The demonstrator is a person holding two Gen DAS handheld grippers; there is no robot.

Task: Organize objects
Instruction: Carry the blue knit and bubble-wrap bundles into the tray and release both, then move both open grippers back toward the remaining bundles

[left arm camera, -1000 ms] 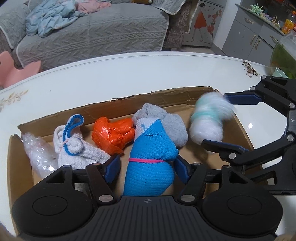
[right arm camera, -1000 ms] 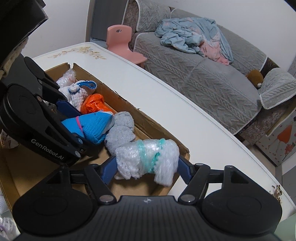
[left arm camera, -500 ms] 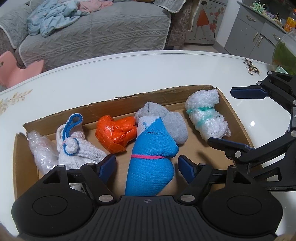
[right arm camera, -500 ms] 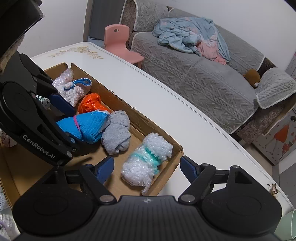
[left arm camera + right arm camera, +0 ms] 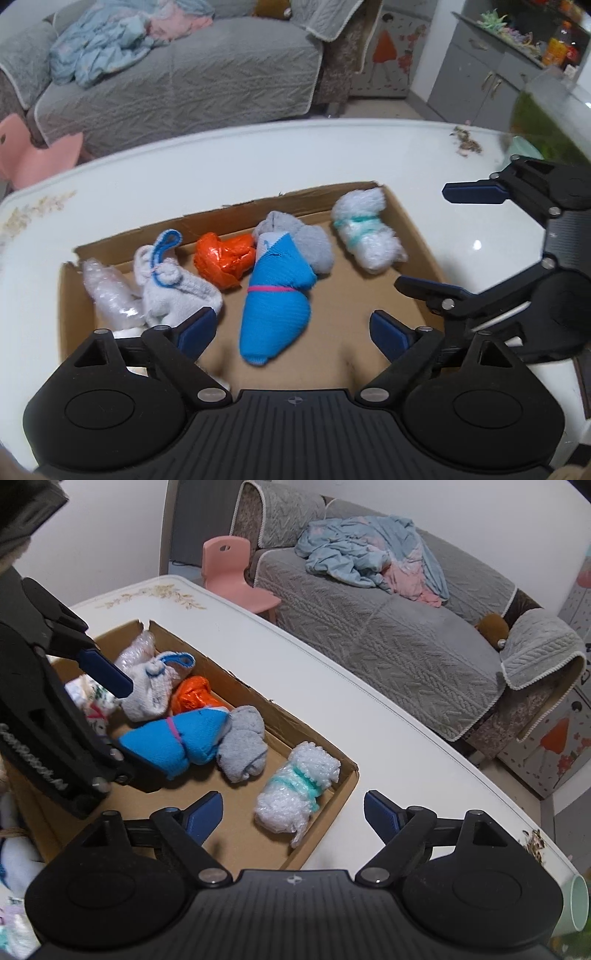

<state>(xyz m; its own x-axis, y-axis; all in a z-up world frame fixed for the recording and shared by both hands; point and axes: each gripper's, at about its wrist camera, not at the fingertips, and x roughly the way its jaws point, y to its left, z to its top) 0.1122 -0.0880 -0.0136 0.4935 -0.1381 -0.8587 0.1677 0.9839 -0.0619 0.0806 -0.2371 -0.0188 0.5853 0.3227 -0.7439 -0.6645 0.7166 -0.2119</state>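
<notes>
Left gripper [image 5: 291, 330] spread, empty, over box [image 5: 229, 218]; right gripper [image 5: 293, 810] spread, empty, above bubble-wrap bundle [image 5: 297, 792] at box corner.

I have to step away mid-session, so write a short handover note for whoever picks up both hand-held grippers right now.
Left hand-held gripper: open, empty, above the blue sock bundle.
Right hand-held gripper: open, empty, just short of the bubble-wrap bundle with teal band.
In the cardboard box: clear plastic bundle, white sock bundle, orange plastic bundle, grey sock bundle, blue and bubble-wrap bundles.
Done: six bundles boxed.
Left: items at the right camera's left edge, outside the box, look unsorted.
</notes>
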